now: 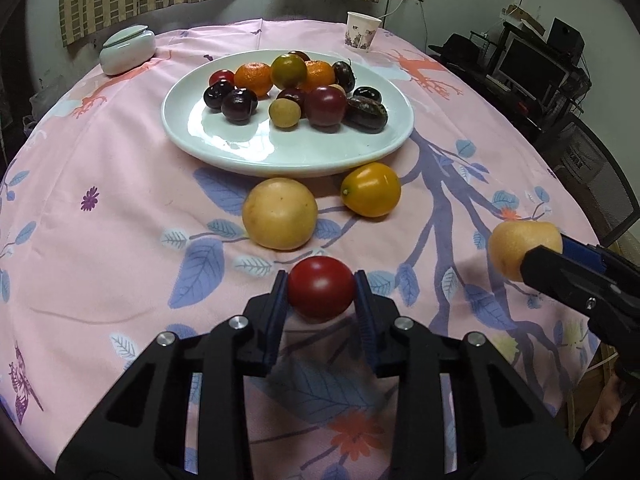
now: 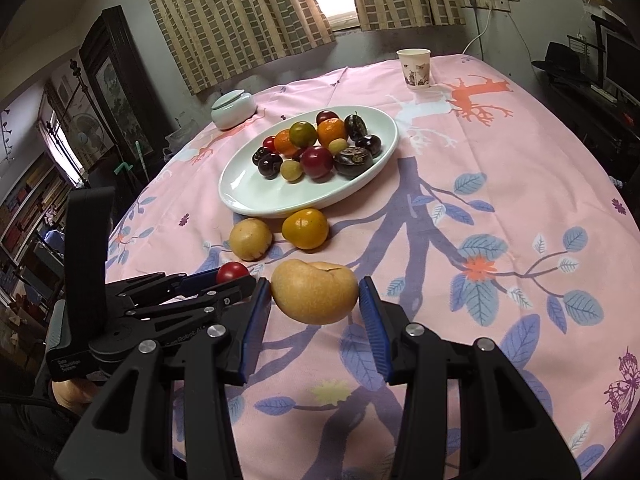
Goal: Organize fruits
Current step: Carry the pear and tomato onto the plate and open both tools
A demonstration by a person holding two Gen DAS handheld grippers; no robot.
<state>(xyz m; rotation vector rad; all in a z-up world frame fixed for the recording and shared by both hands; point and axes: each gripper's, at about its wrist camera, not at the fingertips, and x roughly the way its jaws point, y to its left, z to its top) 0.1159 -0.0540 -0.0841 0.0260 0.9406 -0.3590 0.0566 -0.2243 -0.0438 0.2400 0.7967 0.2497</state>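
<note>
Pink cloth (image 1: pixel 120 200) bears a plate (image 1: pixel 288 152) at twelve o'clock; left gripper (image 1: pixel 321 292) clamps a tomato (image 1: pixel 321 286), right gripper (image 2: pixel 315 300) a pear (image 2: pixel 315 290), likely bound for it.

Lived-in home, prob. a living/dining rm. Table w/ pink floral tablecloth (image 2: pixel 500 184), white plate (image 2: pixel 240 196) of mixed fruit, paper cup (image 2: pixel 415 68) and lidded ceramic jar (image 2: pixel 234 110) on it. Checked curtains (image 2: pixel 236 20) over a window behind. Framed picture (image 2: pixel 116 80) on a dark cabinet and a bookshelf (image 2: pixel 28 204) at left. At right a monitor (image 1: pixel 532 66) on a cluttered desk, a black hat (image 1: pixel 458 46), wall sockets (image 2: pixel 486 0) w/ cords.
</note>
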